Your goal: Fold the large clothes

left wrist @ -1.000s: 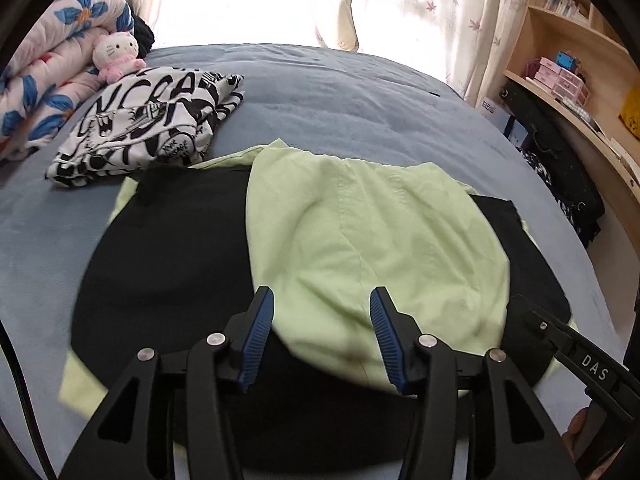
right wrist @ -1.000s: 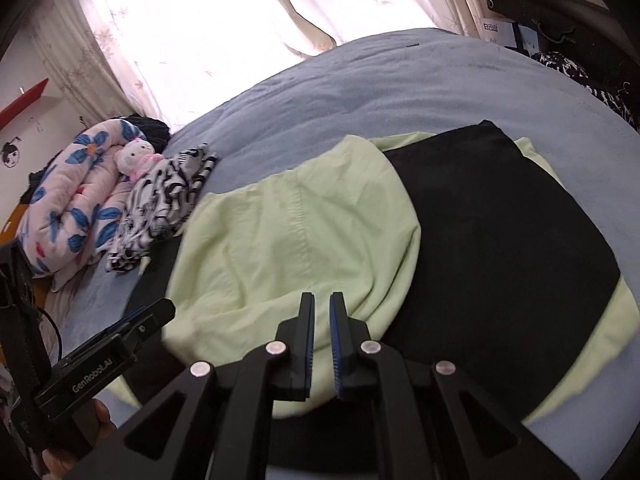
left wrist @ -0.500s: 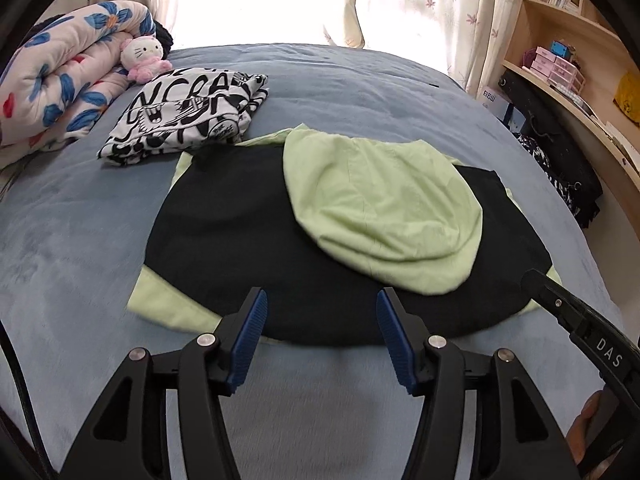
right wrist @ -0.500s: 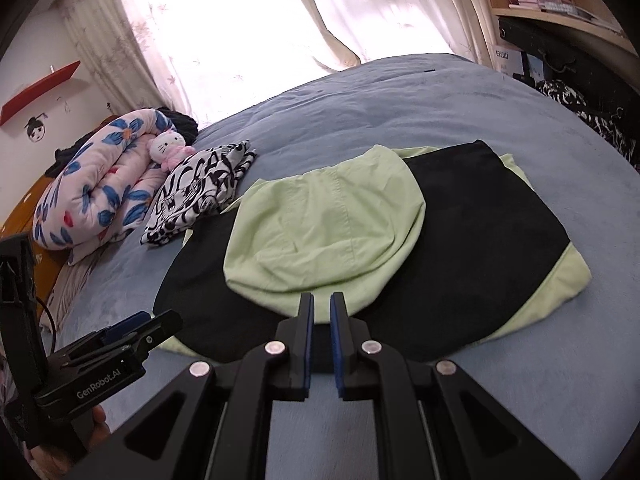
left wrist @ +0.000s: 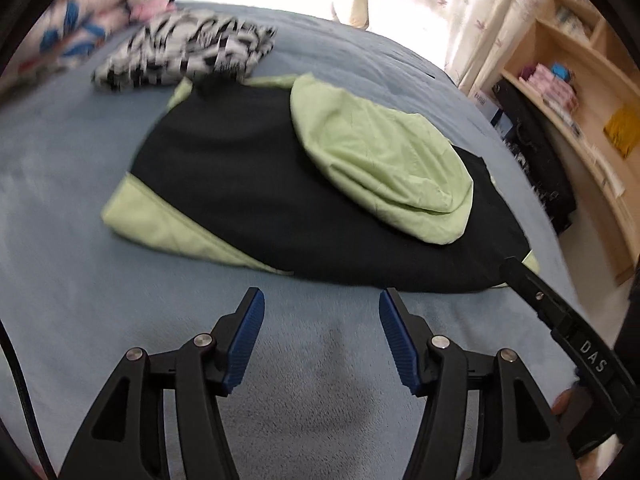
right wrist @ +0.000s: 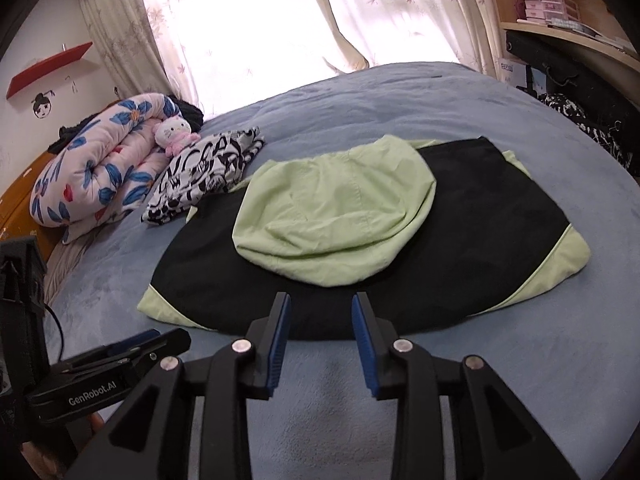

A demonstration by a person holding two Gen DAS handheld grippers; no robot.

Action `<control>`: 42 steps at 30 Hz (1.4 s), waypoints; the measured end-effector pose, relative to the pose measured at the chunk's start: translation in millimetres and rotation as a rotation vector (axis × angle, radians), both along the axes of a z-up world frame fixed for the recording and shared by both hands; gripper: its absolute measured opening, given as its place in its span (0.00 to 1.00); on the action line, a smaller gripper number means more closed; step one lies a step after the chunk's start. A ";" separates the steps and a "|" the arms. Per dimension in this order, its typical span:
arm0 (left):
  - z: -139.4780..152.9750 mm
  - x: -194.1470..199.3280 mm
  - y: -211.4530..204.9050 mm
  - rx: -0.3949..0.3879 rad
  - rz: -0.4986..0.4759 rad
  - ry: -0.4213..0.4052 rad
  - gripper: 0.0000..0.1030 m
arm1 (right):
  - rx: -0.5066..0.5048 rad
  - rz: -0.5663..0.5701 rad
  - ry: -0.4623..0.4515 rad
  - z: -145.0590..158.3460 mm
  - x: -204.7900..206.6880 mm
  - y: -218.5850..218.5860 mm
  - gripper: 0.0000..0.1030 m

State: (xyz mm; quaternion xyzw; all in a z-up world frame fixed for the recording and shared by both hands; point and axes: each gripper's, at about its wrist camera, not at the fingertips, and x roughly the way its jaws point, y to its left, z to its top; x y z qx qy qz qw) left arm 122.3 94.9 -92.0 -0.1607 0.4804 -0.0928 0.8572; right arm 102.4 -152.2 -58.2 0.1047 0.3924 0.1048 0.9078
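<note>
A black and light-green garment (left wrist: pixel 260 200) (right wrist: pixel 480 232) lies folded flat on the blue bed, its green hood (left wrist: pixel 380 168) (right wrist: pixel 340 216) laid on top. My left gripper (left wrist: pixel 320 308) hovers over bare blanket just short of the garment's near edge, open with nothing between its blue pads. My right gripper (right wrist: pixel 320 312) hangs at the garment's near edge, its jaws opening and nothing between them. Each gripper shows at the side of the other's view: the right one (left wrist: pixel 560 320) and the left one (right wrist: pixel 120 364).
A folded black-and-white printed garment (left wrist: pixel 188 52) (right wrist: pixel 204 172) lies beyond the green one. A rolled floral quilt (right wrist: pixel 96 172) and a pink plush toy (right wrist: pixel 174 136) sit at the bed's far left. Wooden shelves (left wrist: pixel 580 92) and a dark bag (left wrist: pixel 540 160) stand to the right. Curtains (right wrist: pixel 260 20) hang behind.
Both grippers have drawn back from the garment toward the near side of the bed. The right gripper, shut before, now stands parted. The hood lies flat on the garment.
</note>
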 end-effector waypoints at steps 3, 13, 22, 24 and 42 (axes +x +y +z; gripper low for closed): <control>-22.3 6.1 16.8 -0.115 0.035 0.032 0.57 | -0.004 0.006 0.008 -7.8 6.4 4.9 0.31; -71.4 39.6 60.9 -0.330 0.188 0.036 0.57 | -0.010 0.029 0.022 -26.7 29.5 18.7 0.31; -78.0 113.2 80.1 -0.344 0.277 -0.028 0.55 | -0.035 0.023 0.005 -34.4 58.9 27.0 0.31; -75.5 125.4 83.6 -0.334 0.299 -0.073 0.43 | -0.058 0.024 0.000 -32.8 67.8 30.1 0.31; -57.9 110.5 64.5 -0.082 0.304 -0.232 0.16 | -0.262 0.064 0.067 -80.9 138.7 55.1 0.17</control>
